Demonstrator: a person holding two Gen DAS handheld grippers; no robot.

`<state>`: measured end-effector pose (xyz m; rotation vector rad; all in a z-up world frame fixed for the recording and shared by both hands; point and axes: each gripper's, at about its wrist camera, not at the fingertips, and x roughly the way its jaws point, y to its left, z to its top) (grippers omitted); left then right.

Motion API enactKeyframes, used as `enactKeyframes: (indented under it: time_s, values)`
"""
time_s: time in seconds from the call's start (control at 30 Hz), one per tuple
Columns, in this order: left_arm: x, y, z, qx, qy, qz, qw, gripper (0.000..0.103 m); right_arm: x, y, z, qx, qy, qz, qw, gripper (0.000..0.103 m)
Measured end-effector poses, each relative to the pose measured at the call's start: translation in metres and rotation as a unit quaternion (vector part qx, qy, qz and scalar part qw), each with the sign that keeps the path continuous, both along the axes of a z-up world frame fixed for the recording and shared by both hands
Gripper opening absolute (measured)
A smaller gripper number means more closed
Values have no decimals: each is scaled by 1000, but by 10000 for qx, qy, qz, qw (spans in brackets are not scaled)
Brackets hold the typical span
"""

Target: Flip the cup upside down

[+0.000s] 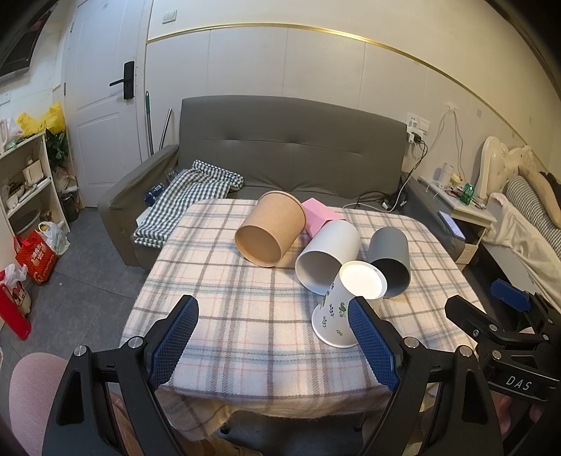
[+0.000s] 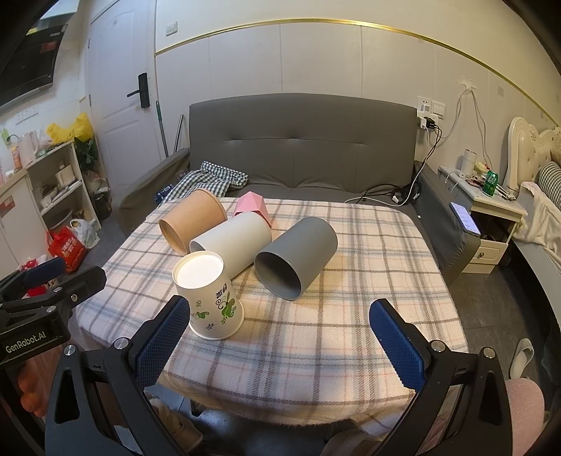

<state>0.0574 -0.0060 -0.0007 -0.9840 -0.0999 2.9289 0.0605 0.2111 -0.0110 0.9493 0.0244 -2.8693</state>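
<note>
Fingers of left gripper (image 1: 273, 336) & right gripper (image 2: 280, 333) spread wide, holding nothing; paper cup (image 2: 210, 294) upside down, near edge of table (image 2: 350, 333).

Both views are evenly lit by soft, warm indoor light from above; no lamp shows. The wall (image 1: 315, 63) is bright, while the floor (image 1: 87, 280) at lower left is dimmer. Shadows under the cups on the desk (image 2: 350, 280) are short and faint. The paper cup (image 2: 210, 294) has a bright, nearly blown-out base. Focus is sharp at centre. Fisheye distortion bends the gold trim (image 1: 350, 33) into an arc, and the frame corners fall to black vignette.
</note>
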Motion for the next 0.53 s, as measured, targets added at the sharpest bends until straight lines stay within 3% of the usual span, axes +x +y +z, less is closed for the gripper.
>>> enactKeyframes:
  time_s: [0.53]
  values:
    - [1, 1, -3, 57, -11, -91, 9999, 90, 1, 1, 0, 21, -9, 5, 10000, 103]
